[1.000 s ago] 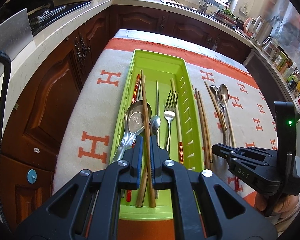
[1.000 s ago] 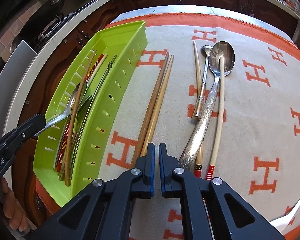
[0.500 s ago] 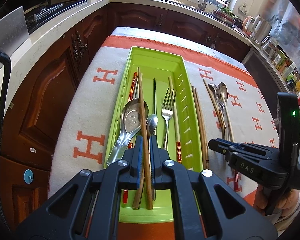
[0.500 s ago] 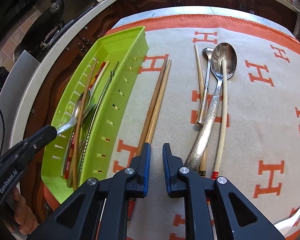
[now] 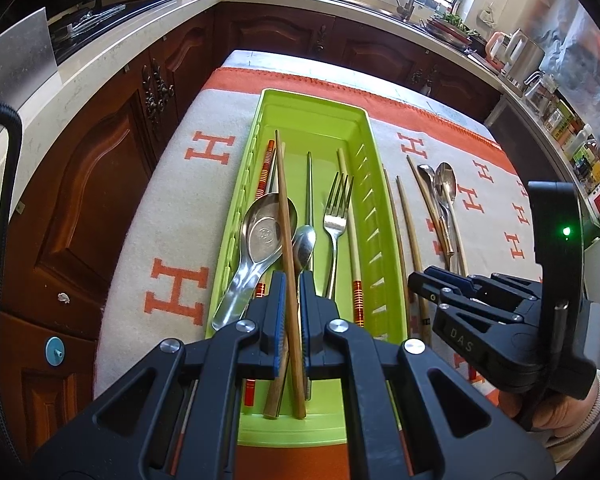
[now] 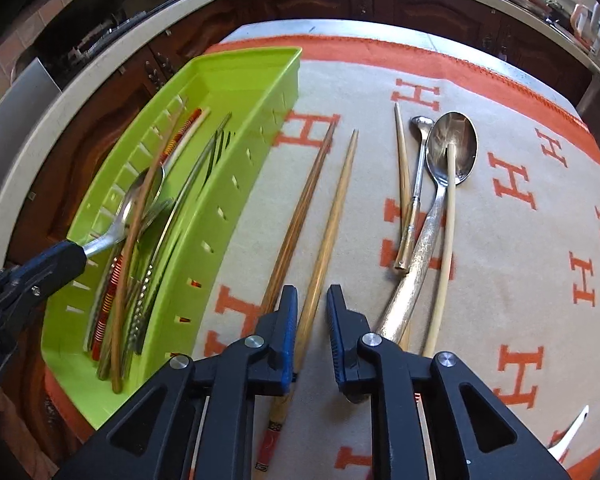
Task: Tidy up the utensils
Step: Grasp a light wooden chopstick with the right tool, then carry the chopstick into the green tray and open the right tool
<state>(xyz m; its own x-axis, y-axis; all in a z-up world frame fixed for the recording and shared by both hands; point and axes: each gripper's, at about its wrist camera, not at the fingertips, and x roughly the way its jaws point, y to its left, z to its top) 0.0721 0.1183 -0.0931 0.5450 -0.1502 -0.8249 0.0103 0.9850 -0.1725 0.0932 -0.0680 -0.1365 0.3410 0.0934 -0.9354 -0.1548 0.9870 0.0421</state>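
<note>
Left wrist view, green tray (image 5: 364,128) at frame centre holding large spoon (image 5: 266,236), small spoon (image 5: 304,242), fork (image 5: 337,216), striped chopsticks (image 5: 265,172), left gripper (image 5: 289,312) clamped on brown chopstick (image 5: 284,216) over the tray, right wrist view, right gripper (image 6: 311,332) jaws just parting around light chopstick (image 6: 332,224) on patterned cloth (image 6: 520,280), pads not pressing it.

My lime-green tray (image 5: 370,184) holds spoons, a fork (image 5: 337,216) and chopsticks lengthwise. Two wooden chopsticks (image 6: 328,216) lie just beside it; two spoons (image 6: 440,184) with pale chopsticks lie farther right.
</note>
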